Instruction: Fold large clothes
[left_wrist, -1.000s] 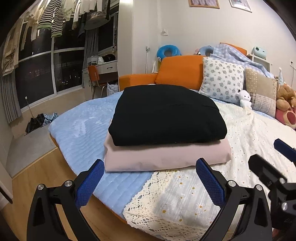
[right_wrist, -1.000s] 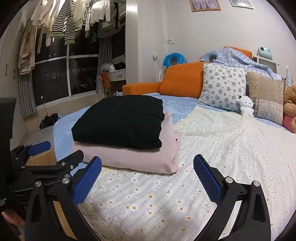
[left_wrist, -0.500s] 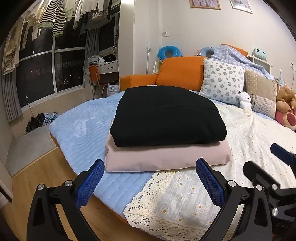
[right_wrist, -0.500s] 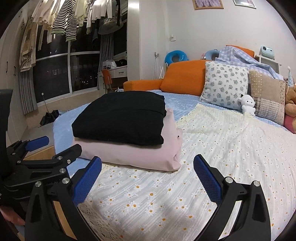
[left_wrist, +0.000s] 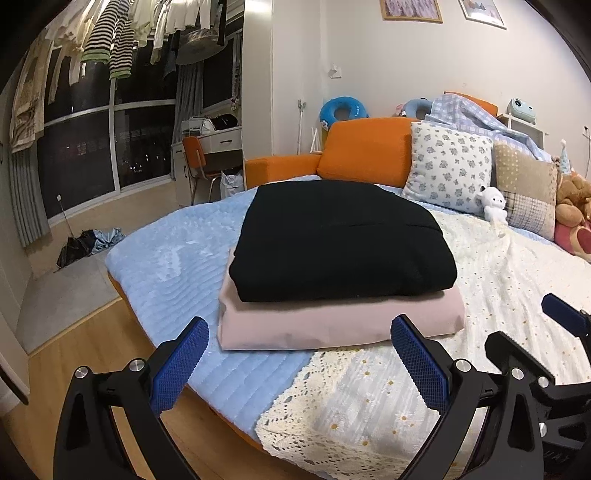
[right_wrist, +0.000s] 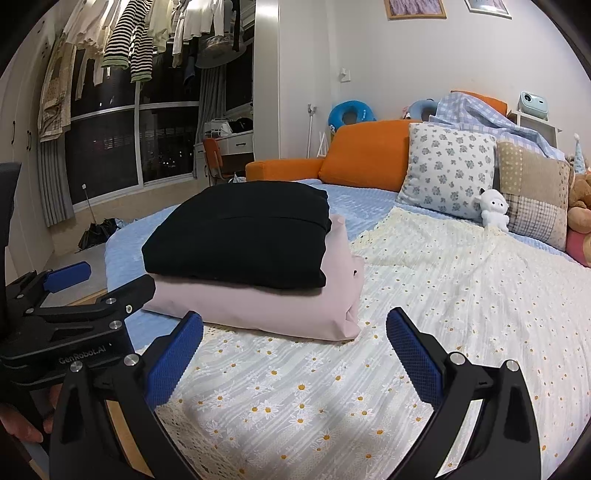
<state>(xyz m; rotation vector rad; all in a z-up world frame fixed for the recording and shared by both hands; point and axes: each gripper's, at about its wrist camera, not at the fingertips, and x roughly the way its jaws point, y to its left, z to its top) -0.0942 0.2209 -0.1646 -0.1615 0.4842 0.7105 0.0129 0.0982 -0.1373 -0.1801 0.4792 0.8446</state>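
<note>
Your left gripper (left_wrist: 295, 354) and right gripper (right_wrist: 293, 345) both hang wide open and empty, short of the bed (left_wrist: 166, 258), likely because folding looks done. The black garment (left_wrist: 340, 243) lies squarely folded atop the folded pink garment (left_wrist: 332, 325), at 12 o'clock from your left gripper.

Bright indoor light, dark night windows (left_wrist: 92, 155), sharp focus, strong fisheye edge warp w/ black corners
</note>
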